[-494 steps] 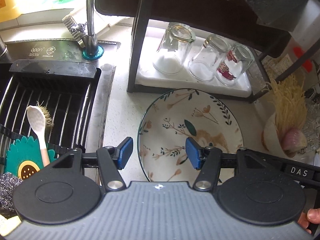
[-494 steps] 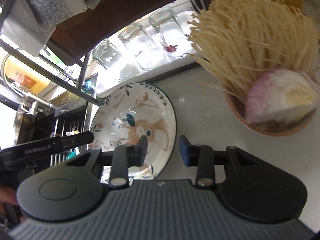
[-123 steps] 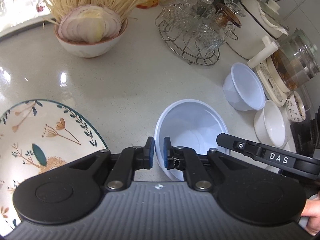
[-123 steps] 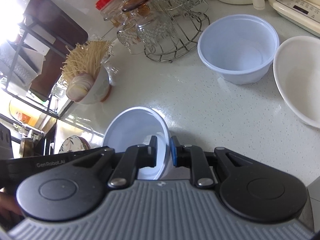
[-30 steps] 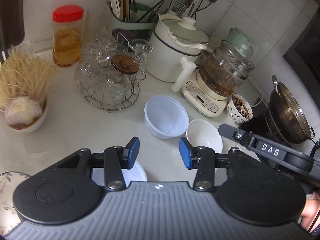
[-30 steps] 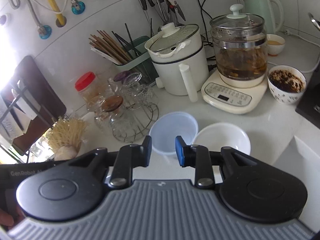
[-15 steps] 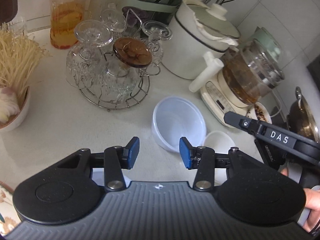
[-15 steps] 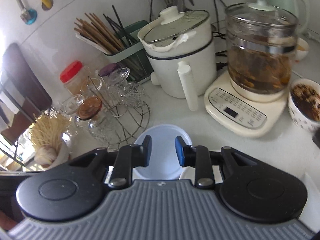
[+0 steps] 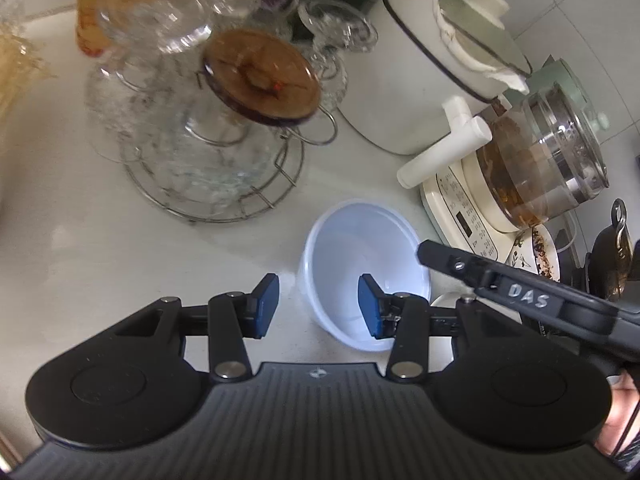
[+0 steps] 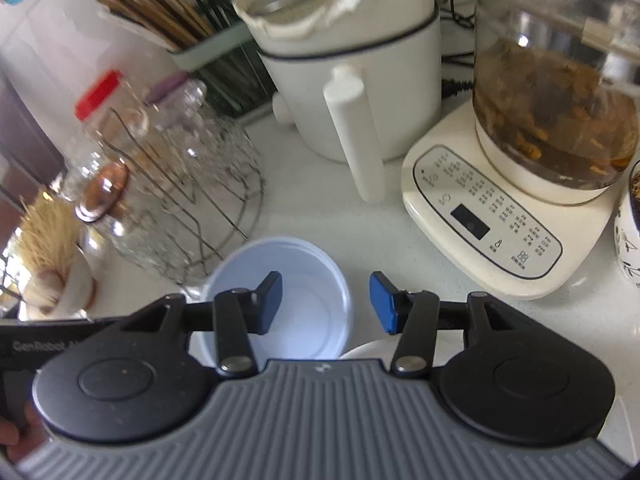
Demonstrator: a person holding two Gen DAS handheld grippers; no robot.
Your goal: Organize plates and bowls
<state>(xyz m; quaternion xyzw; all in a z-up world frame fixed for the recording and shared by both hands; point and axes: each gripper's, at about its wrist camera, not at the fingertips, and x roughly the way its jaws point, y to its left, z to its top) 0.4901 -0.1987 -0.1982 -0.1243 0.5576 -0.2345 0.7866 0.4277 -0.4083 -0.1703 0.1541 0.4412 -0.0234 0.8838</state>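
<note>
A translucent white plastic bowl stands upright on the pale counter. My left gripper is open just above it, with the bowl's near-left rim between the blue pads and the right pad over the inside. In the right wrist view the same plastic bowl lies under my right gripper. Its jaws are opening, with the bowl's right rim between the pads and nothing pressed. Only a sliver of a white ceramic bowl shows beside the plastic one, also seen as the ceramic bowl in the left wrist view.
A wire rack of upturned glasses stands left of the bowl. Behind it are a white pot with a handle and a glass kettle on a cream base. A patterned cup sits far right, and a bowl of noodles far left.
Both grippers have come down and closer to the plastic bowl, which now sits between their pads. The right gripper's jaws have widened. The left jaws keep their width.
</note>
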